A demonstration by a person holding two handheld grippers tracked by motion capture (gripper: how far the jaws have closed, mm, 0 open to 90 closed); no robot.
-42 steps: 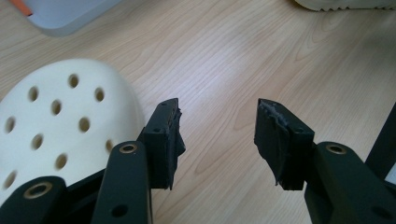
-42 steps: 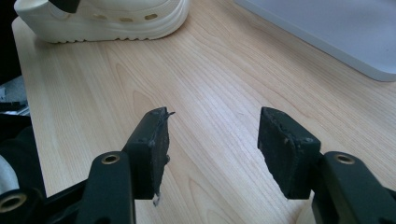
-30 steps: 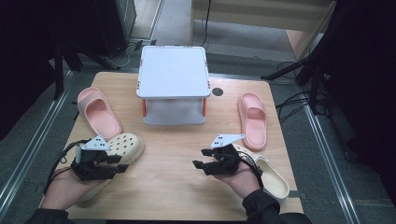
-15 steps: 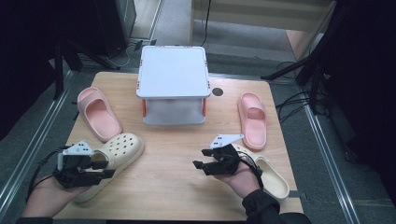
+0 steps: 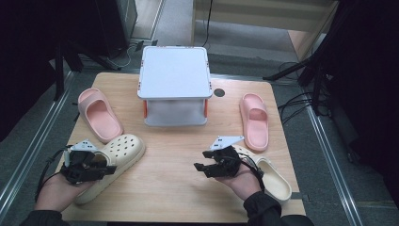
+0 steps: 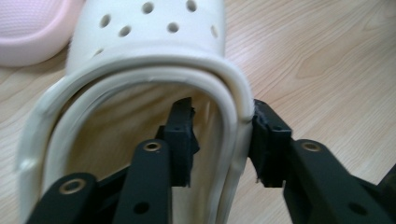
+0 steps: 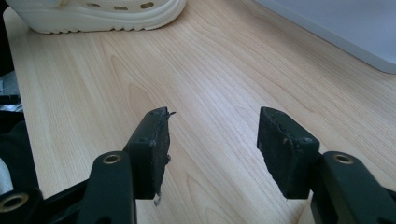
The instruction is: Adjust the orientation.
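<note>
Table [image 5: 179,188], near left: cream clog [image 5: 123,150]. My left gripper [image 6: 224,140] straddles its rim, jaws just closing, one pad inside, one outside, not yet clamped. Right gripper [image 7: 212,140] idles apart, empty. Next: pinch firmly, then lift.

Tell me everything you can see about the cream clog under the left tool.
The cream clog is a soft-looking foam shoe with round holes over its toe and a thick rolled rim around the foot opening. It lies sole-down on the wooden table, toe pointing toward the white box, close beside a pink slide. The left tool straddles its side wall, one jaw inside the opening, one outside; its jaws have just been closing. The outer pad touches the rim.
</note>
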